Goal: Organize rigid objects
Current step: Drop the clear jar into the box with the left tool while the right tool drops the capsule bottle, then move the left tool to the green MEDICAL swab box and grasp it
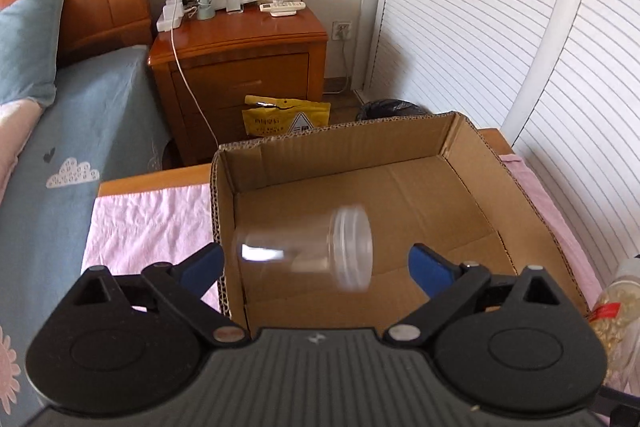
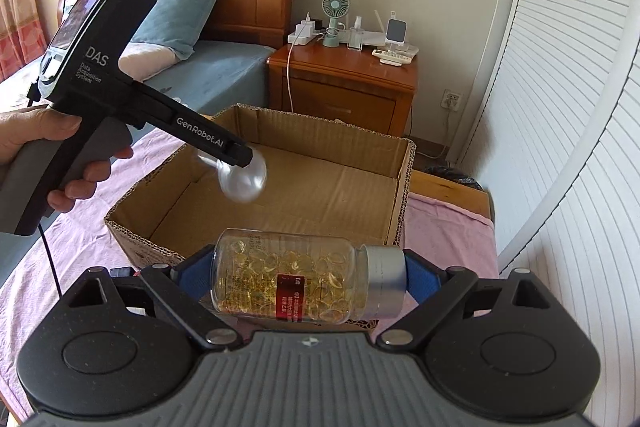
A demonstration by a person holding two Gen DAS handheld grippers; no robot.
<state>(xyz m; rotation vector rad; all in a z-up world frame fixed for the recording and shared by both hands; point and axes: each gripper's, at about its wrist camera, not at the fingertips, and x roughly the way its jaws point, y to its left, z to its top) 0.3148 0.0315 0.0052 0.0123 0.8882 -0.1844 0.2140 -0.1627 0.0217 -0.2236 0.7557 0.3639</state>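
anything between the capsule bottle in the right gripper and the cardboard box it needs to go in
Nothing visible blocks it. The capsule bottle is clamped sideways in the right gripper just short of the cardboard box. Only the clear jar, blurred beneath the open left gripper, is over the box.

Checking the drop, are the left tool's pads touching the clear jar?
Apart. In the left wrist view, the blurred clear jar hangs between the left tool's blue pads, with gaps on both sides.

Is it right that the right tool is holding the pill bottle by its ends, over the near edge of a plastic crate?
Not quite. The right wrist view shows the right tool gripping the pill bottle by its ends, but what lies below is an open cardboard box, not a plastic crate.
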